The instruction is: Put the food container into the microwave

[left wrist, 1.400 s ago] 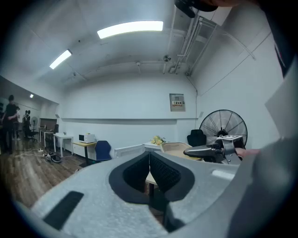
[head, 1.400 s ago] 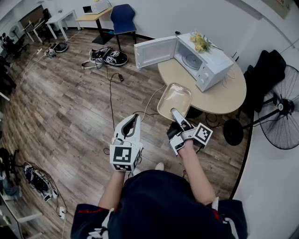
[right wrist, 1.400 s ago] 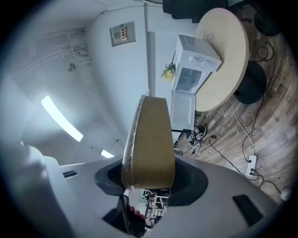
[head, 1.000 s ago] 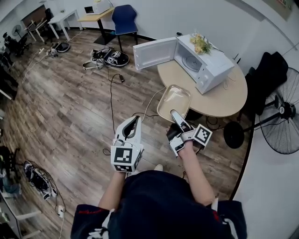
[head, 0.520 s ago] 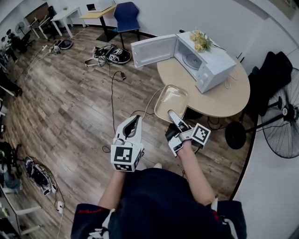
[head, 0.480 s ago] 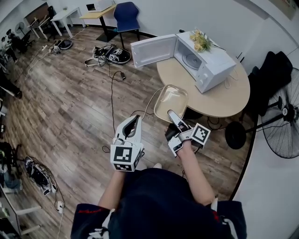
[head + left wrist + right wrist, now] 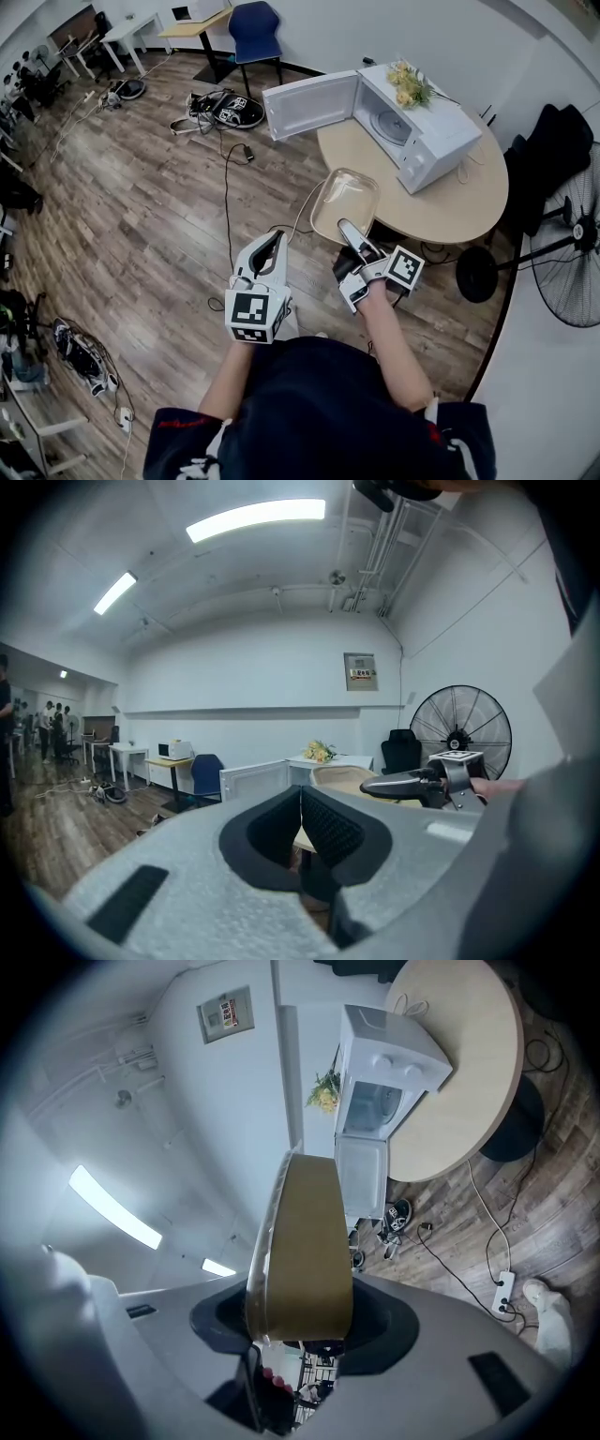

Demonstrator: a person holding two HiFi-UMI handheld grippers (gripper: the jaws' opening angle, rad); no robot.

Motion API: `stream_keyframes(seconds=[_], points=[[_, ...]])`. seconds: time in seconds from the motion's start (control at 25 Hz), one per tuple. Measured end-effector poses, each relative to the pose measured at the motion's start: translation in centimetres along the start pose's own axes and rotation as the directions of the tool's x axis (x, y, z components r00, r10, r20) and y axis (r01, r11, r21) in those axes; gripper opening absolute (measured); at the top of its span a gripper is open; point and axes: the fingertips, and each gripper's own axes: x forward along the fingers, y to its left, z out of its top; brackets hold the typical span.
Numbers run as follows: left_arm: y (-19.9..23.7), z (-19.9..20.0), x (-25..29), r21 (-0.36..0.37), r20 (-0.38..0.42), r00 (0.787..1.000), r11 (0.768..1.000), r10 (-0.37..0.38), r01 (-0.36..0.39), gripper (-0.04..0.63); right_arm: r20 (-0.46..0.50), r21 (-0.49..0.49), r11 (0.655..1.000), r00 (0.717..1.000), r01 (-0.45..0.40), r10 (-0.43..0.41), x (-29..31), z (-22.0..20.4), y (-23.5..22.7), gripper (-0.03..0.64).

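Food container in right tongs — microwave open beyond

The right gripper has its two grey jaws closed on the near rim of a shallow tan plastic food container with a clear lid. The container is seen edge-on and rises from the jaws through the middle of the picture. Past it (the view is turned on its side) a white microwave sits on a round beige table. The microwave's door is swung open, and yellow flowers rest on top. A white power strip and black cables lie on the wooden plank floor.
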Motion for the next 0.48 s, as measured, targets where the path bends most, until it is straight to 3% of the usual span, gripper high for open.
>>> stream_keyframes(seconds=[0.48], points=[[7.6, 1.6, 9.9, -0.001, -0.004, 0.997, 0.997, -0.080, 0.080, 0.017, 0.055, 0.002, 1.000, 0.998, 0.017, -0.017, 10.7, 5.0, -0.4, 0.215]])
